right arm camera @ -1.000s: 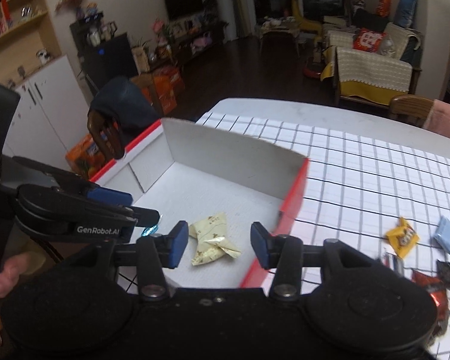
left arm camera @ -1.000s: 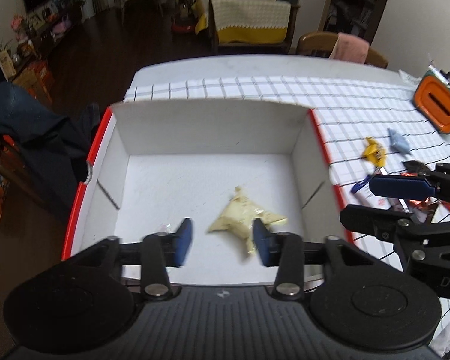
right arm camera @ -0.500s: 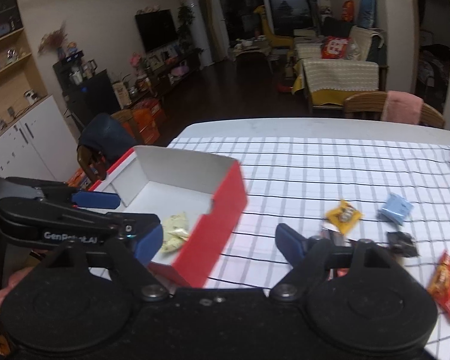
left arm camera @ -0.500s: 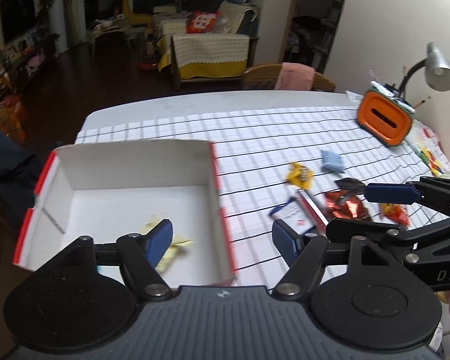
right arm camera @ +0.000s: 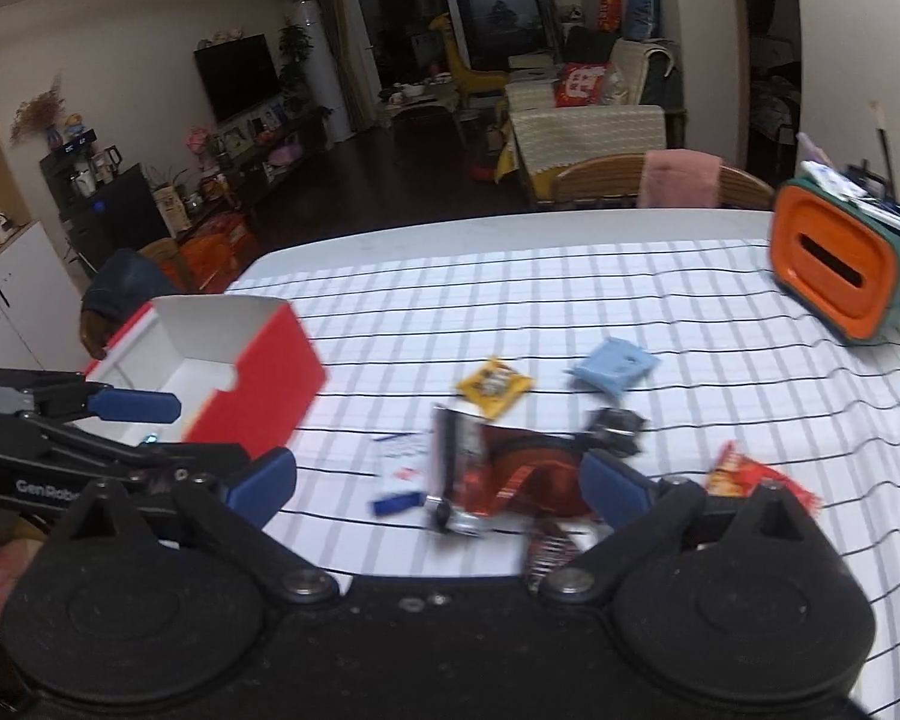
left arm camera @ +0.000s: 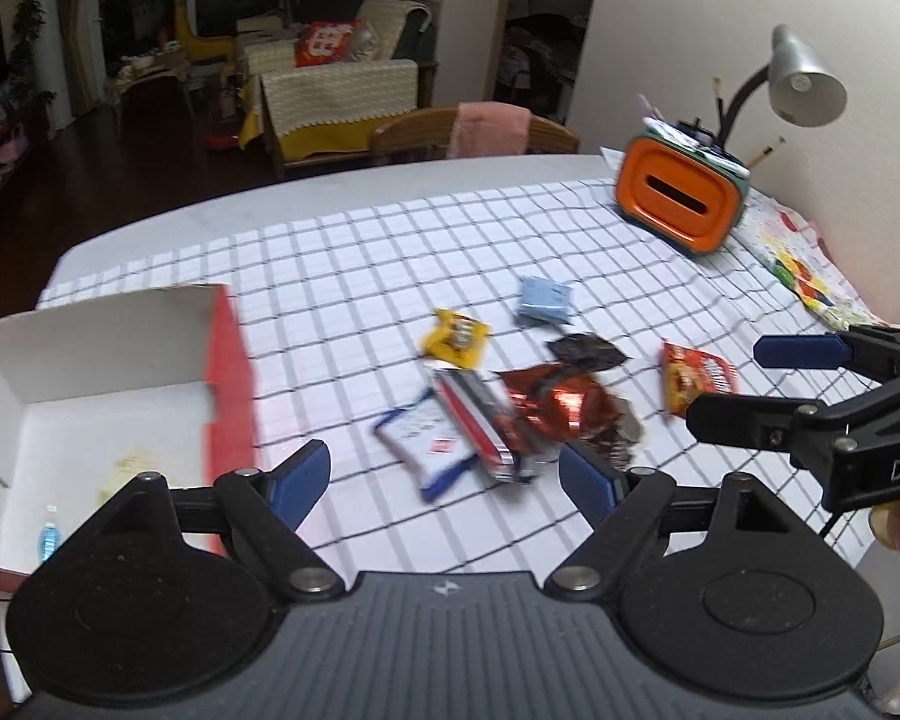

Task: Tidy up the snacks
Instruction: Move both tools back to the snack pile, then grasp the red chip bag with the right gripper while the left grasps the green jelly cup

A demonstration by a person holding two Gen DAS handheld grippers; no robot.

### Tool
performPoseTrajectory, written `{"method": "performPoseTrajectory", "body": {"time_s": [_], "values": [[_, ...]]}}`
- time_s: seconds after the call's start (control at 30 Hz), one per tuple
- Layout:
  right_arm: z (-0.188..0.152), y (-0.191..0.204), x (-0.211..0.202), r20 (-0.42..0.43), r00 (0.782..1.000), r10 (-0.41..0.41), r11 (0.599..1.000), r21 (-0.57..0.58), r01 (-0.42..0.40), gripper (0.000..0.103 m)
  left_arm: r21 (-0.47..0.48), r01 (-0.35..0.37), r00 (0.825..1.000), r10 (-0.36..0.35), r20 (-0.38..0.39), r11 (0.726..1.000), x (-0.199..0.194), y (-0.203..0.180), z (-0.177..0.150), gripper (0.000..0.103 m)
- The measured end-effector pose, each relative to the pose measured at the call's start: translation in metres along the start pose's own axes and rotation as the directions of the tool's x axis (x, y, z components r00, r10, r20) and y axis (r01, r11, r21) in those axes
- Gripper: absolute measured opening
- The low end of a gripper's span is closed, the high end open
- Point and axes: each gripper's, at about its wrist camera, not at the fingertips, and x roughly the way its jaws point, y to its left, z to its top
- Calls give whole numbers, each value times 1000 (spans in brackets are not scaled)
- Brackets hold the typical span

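A red-sided white box [left arm camera: 120, 360] sits at the table's left and holds a pale yellow snack [left arm camera: 127, 461] and a small blue candy [left arm camera: 48, 534]. It also shows in the right wrist view [right arm camera: 252, 372]. Loose snacks lie on the checked cloth: a yellow packet [left arm camera: 457, 339], a light blue packet [left arm camera: 543, 299], a dark wrapper [left arm camera: 585, 351], a red-brown foil bag [left arm camera: 561, 405], a white-and-blue packet [left arm camera: 429, 441] and a red packet [left arm camera: 696, 378]. My left gripper [left arm camera: 444, 474] is open and empty above the white-and-blue packet. My right gripper [right arm camera: 438, 477] is open and empty above the foil bag [right arm camera: 510, 468].
An orange tissue box [left arm camera: 681, 204] and a desk lamp [left arm camera: 804, 84] stand at the table's far right. A wooden chair [left arm camera: 474, 132] with a pink towel stands behind the table. A colourful paper [left arm camera: 810, 276] lies at the right edge.
Both grippers have swung right from over the box to over the loose snacks, and both jaws have opened wider. The pale yellow snack stays in the box.
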Motion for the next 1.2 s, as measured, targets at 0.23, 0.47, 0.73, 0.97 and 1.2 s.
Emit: {"method": "performPoseTrajectory", "body": {"time_s": [0.23, 0.47, 0.73, 0.97, 1.2], "values": [[-15, -62, -3, -18, 999, -47, 997, -61, 46, 103, -3, 10, 1000, -10, -23, 1000, 28, -44, -2, 87], [-29, -121, 19, -84, 993, -78, 985, -161, 64, 103, -3, 10, 997, -10, -80, 1000, 65, -80, -7, 88], [-30, -160, 57, -169, 984, -57, 957, -290, 6, 103, 14, 10, 986, -7, -168, 1000, 103, -107, -9, 88], [-29, -177, 87, -216, 976, -26, 938, -343, -51, 103, 24, 12, 970, -5, -244, 1000, 133, -119, -17, 88], [-30, -184, 107, -258, 966, -11, 916, -389, -94, 103, 13, 60, 949, -53, -310, 998, 158, -129, -24, 87]]}}
